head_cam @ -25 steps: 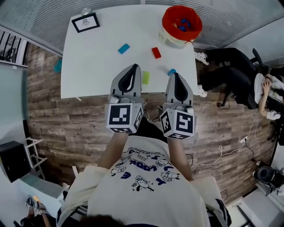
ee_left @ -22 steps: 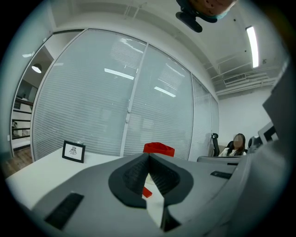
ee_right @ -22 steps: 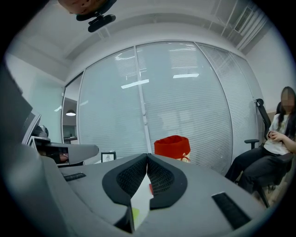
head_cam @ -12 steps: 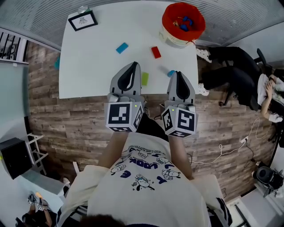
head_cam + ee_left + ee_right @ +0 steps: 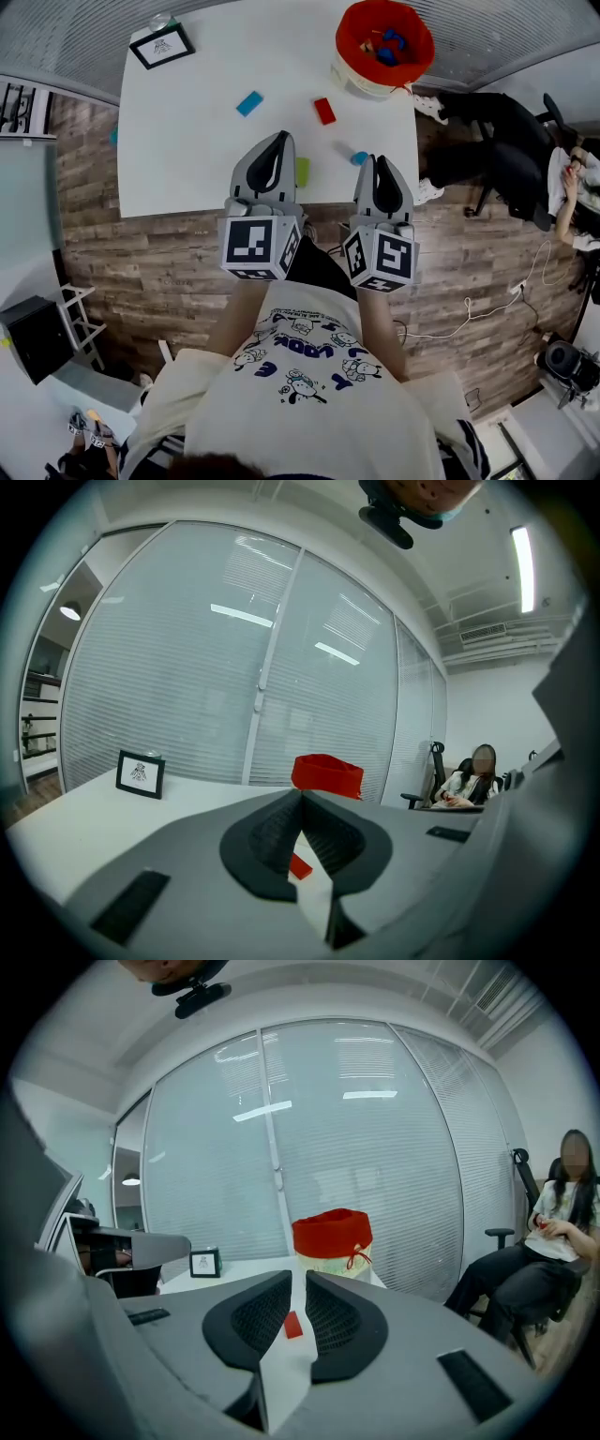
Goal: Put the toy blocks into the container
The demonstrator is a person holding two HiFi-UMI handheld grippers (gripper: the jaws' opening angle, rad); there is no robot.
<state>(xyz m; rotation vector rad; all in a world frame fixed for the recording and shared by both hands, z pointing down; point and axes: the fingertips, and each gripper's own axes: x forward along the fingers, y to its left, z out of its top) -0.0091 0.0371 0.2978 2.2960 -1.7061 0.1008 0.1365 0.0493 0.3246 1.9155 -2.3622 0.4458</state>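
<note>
- White table [image 5: 187, 150], rectangular, on wood-patterned floor [image 5: 141, 262]; four loose toy blocks on top, well apart from one another.
- Red-topped container [image 5: 356, 23], upright at far right corner of table; blue and red pieces [image 5: 389, 44] visible inside.
- Blue block [image 5: 248, 103], lying flat, left of table centre.
- Red block [image 5: 324, 111], lying flat between blue block and container; also visible far beyond the jaws in both gripper views.
- Green block [image 5: 303, 171], close to near table edge, just beside left gripper and partly covered by it in head view.
- Small blue block [image 5: 360, 157], close to near table edge, just left of right gripper's tip.
- Left gripper [image 5: 278, 138], over near table edge; jaws closed tip to tip, nothing between.
- Right gripper [image 5: 378, 159], over near table edge; jaws a narrow slit apart, just been opening, nothing gripped between.
- Black picture frame [image 5: 162, 45], at far left corner of table.
- Seated person [image 5: 487, 155], on office chair to right of table.
</note>
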